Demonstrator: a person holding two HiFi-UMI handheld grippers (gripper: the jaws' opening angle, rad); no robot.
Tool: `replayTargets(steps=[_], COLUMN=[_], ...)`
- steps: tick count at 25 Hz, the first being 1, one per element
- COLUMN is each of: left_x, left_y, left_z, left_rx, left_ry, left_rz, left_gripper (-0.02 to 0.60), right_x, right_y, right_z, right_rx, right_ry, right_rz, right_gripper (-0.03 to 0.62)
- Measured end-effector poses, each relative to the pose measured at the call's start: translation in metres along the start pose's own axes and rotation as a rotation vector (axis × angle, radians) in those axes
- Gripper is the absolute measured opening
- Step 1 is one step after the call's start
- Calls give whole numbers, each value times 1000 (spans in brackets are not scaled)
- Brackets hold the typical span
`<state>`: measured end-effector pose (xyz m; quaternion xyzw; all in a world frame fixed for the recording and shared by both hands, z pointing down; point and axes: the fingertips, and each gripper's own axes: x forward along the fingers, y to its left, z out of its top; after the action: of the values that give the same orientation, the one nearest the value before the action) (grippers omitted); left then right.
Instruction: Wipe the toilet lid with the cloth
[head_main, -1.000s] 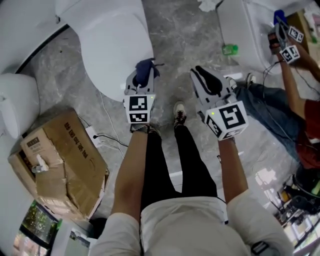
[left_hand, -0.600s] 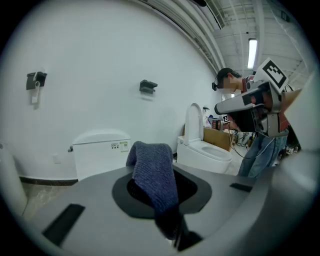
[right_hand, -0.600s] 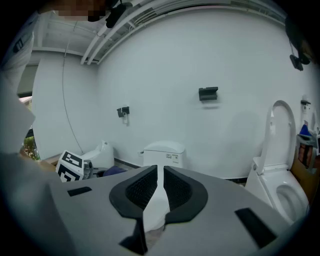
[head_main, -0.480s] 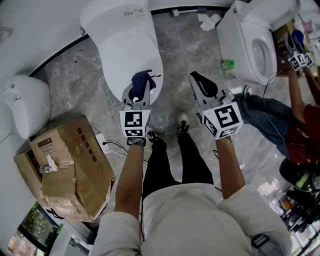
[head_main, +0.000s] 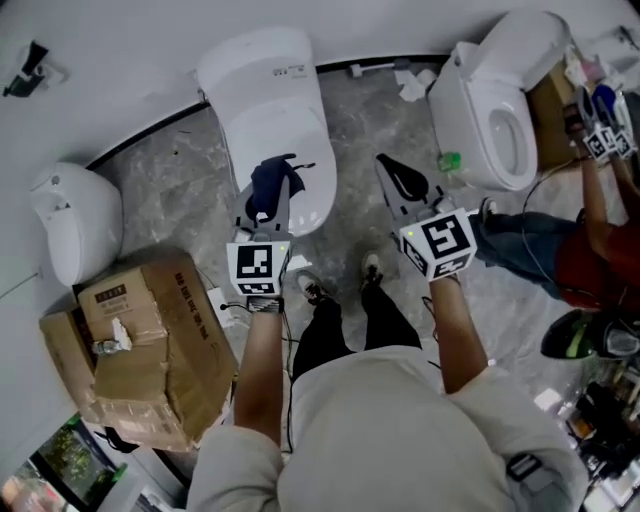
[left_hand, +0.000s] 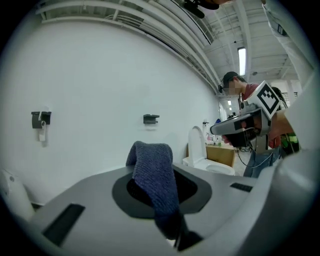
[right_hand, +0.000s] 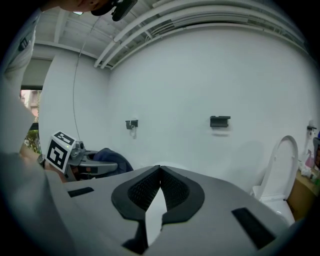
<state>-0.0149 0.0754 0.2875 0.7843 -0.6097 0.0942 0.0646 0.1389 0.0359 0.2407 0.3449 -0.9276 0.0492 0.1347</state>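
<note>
Forearms both reach forward up the frame, bare and close to parallel, the left straight and the right leaning a little toward the centre. Each ends at a marker cube turned face up. Both tools point nearly level at the white wall (right_hand: 200, 75).

My left gripper (head_main: 270, 205) is clamped on the blue cloth (head_main: 266, 183). The cloth is pinched at the jaw tips and loops up and over the top of the jaws. My right gripper (head_main: 392, 170) holds nothing. Its jaws have just been closing and now meet at the tips, with only a thin sliver of light lower down.

From above, the cloth sits at centre frame, overlapping the front end of the closed lid (head_main: 275, 120). I cannot tell whether it touches it. The right gripper is beside that toilet's right edge, over the floor.

Counting: I see three toilets. One is ahead of me with its lid down, one is at upper right (head_main: 495, 110) with its lid up, and one is at the left edge (head_main: 75, 220). There are two brackets (right_hand: 220, 121) on the wall. One crumpled cardboard box (head_main: 140, 340) lies at lower left. One other person (head_main: 590, 260) is at the right edge. My two shoes (head_main: 315, 290) show between my forearms.
</note>
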Motion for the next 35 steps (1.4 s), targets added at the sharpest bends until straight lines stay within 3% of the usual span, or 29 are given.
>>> replayTargets(steps=[17,28,35], left_x=[-99,-133,-146], left_y=[33,43,46], left_z=[145,210,226], left_rx=[102,191,198], left_ry=[-164,-240,-266], left_rz=[64,71,73], left_gripper=[55,55,55], right_x=[-27,-34,-33], right_y=[57,99,107], right_z=[137,207,218], right_rx=[-84,-145,-161], right_ry=[-170,-268,-267], right_rz=[65,127,111], right_gripper=[28,28,28])
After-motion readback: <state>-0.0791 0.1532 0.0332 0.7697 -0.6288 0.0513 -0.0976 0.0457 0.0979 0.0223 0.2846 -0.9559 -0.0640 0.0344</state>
